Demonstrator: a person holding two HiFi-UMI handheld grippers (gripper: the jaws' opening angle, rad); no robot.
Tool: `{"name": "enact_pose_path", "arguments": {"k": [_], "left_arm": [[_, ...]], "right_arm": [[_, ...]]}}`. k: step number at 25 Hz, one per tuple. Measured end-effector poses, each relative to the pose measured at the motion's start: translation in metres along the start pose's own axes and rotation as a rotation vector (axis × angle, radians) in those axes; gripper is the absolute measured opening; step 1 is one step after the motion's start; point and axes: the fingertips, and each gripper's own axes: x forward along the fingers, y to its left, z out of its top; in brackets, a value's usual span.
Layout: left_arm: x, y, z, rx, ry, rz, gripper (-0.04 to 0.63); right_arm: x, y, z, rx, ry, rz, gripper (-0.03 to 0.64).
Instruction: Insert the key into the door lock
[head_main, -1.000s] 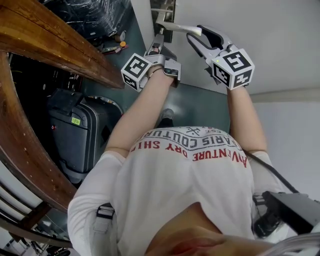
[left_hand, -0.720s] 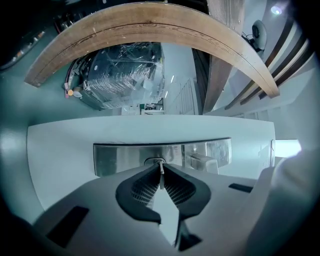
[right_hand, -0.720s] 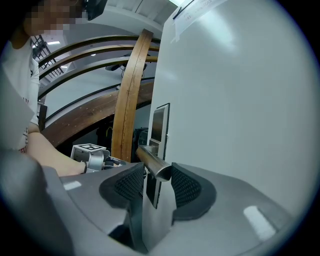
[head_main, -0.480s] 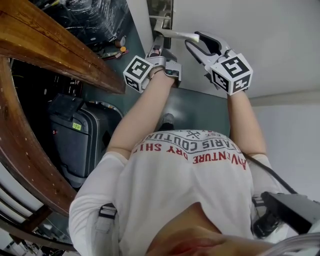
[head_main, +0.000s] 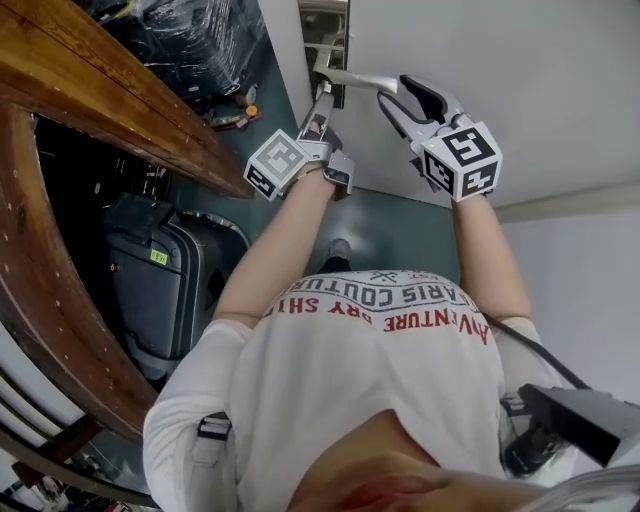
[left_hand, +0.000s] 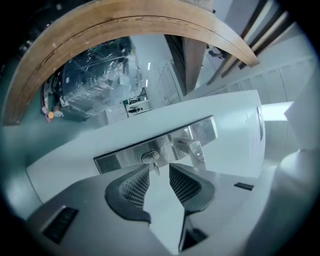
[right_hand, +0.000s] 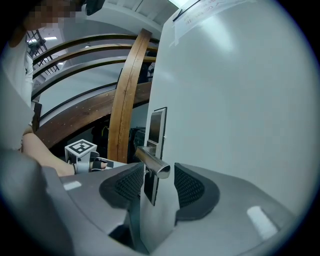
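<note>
Facing the white door (head_main: 430, 40), we find its steel lock plate (left_hand: 117, 156) running along the edge and the lever handle (right_hand: 151, 161) sticking out of it. The key (left_hand: 155, 168) is already seated in the cylinder (left_hand: 149, 157), with only its head showing. We judge the key light, stiff and rather slick: thin metal that will not bend but could twist out of a loose grip. The flat head is the place to pinch, with the pads square on its two faces. Our right gripper (right_hand: 158, 172) stands with jaws apart on either side of the lever's free end, and we see no pad pressing on it. Our left gripper (left_hand: 159, 169) has just been opening its jaws wide. The key head sits at their mouth, touched by neither of the pads (left_hand: 134, 186).
</note>
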Motion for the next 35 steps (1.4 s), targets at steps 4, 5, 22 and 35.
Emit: {"name": "enact_pose_path", "arguments": {"k": [4,5,22,35], "left_arm": [[-0.037,-0.037,-0.017,0.299,0.122,-0.043,0.106],[-0.048,-0.052,-0.025,0.413,0.162,-0.058,0.106],[-0.309,-0.212,-0.178,1.236,0.470,-0.143,0.002],[-0.516,-0.212,-0.256,1.211,0.590,-0.181,0.002]], "right_arm": [[-0.028,0.026,-0.001,0.018,0.012,0.046,0.164],[-0.038,0.036,-0.003,0.032,0.016,0.069,0.164],[-0.264,0.256,-0.011,0.041,0.045,0.252,0.002],[-0.386,0.429,-0.056,0.129,0.059,0.200,0.002]]}}
